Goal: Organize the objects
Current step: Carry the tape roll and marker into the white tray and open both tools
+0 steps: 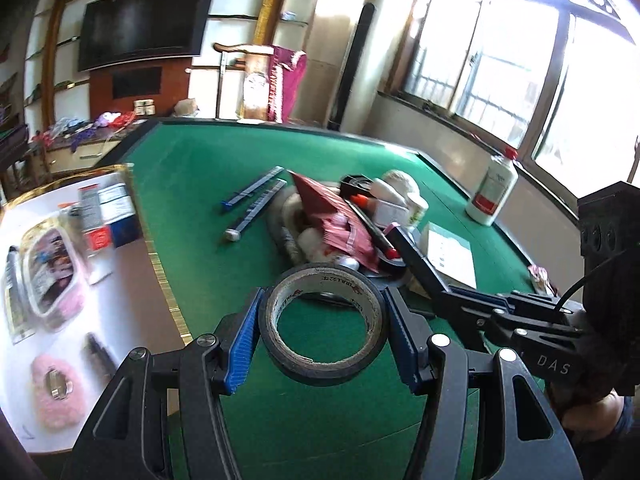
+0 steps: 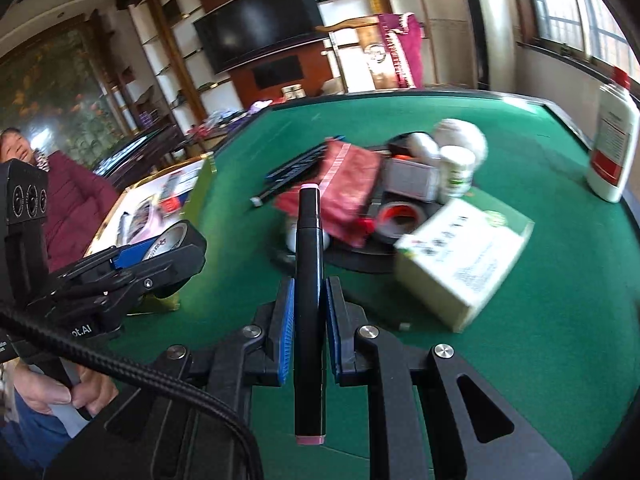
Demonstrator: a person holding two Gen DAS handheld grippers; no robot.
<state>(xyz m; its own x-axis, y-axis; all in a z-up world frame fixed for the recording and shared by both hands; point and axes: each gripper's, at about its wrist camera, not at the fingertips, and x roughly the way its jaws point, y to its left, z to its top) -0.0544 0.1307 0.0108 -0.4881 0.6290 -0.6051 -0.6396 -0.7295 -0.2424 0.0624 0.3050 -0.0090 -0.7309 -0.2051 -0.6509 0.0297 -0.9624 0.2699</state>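
My left gripper (image 1: 323, 300) is shut on a roll of black tape (image 1: 320, 278), its blue pads pressing on the roll's two sides above the green table (image 1: 200, 168). My right gripper (image 2: 309, 284) is shut on a black marker (image 2: 308, 236) with pink ends, which stands along the fingers. The right wrist view shows the left gripper (image 2: 168, 248) at the left with the tape roll (image 2: 170, 238) in it. In the left wrist view the right gripper (image 1: 400, 236) reaches in from the right, towards the pile.
A pile lies mid-table: a red pouch (image 2: 344, 184), tape rolls (image 2: 396, 216), small white jars (image 2: 456, 172). A white-green box (image 2: 464, 256) lies near it. A white bottle (image 1: 492, 192) stands at the right edge. A white gold-edged board (image 1: 120, 280) holds packets and pink fluffy items. A person (image 2: 76, 204) sits left.
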